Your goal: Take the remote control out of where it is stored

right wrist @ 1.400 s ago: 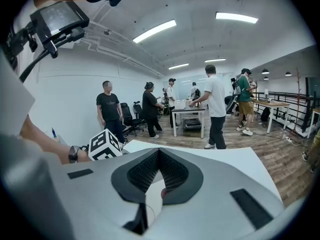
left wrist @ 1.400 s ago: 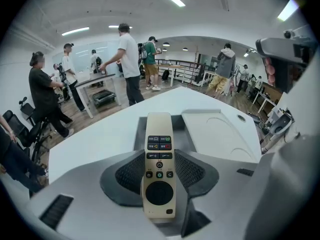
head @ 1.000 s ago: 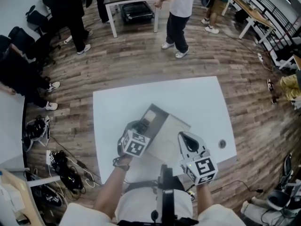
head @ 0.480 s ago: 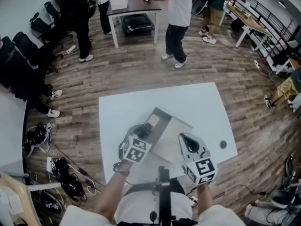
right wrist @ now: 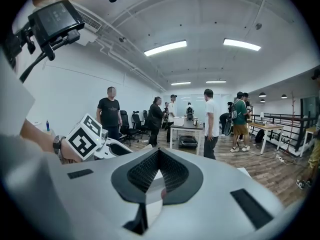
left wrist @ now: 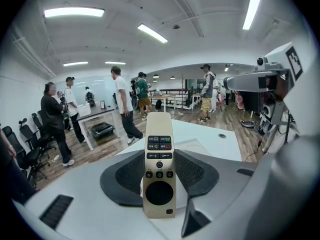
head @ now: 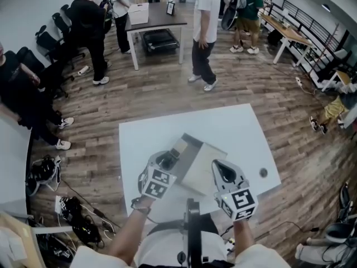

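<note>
Behind the table, the bystander in the white shirt has stepped further off toward the far desk, and our left gripper (head: 166,162) has drawn slightly toward the near edge of the white table (head: 240,127), taking the remote control (left wrist: 159,159) with it.

The left gripper is clamped on the remote's lower end, one pad on each long side. The remote's long axis runs straight out along the jaws, buttons up, pointing to the far side. It sits over the left, dark edge of the flat box (head: 205,159).

Our right gripper (right wrist: 159,156) is pressed shut with nothing between its pads. It hangs near the right edge of the box, apart from the remote. The left hand therefore has the work. We judge that pulling back along the remote's length, near and slightly left, would bring it clear of the box.

Only the left gripper view shows the grip and the button face. From the head view the remote is just a pale sliver beyond the gripper, and we cannot tell there whether its far tip has cleared the box.
</note>
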Demonstrator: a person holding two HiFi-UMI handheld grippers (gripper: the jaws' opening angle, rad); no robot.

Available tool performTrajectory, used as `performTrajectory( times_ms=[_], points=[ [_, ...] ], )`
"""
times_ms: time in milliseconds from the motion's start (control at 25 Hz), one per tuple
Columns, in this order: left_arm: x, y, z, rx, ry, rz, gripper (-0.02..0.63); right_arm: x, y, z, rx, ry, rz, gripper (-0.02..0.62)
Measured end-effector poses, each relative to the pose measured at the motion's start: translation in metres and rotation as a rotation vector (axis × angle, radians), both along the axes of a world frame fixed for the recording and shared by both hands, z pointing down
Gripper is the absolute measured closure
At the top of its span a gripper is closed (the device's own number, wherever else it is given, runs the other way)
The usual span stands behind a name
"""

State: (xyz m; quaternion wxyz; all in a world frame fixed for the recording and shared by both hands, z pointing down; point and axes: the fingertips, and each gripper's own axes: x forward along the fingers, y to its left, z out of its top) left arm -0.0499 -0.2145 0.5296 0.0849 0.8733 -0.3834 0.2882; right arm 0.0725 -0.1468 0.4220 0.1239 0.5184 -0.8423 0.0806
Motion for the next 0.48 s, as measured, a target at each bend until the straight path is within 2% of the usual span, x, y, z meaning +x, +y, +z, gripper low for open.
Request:
performTrajectory(
  times_ms=[480],
  points=[
    [0.005,0.013,-0.058,0.106,0.119,0.017,0.423,0.003,0.01,-0.023,0.06,0.018,0.017,0.597]
  ],
)
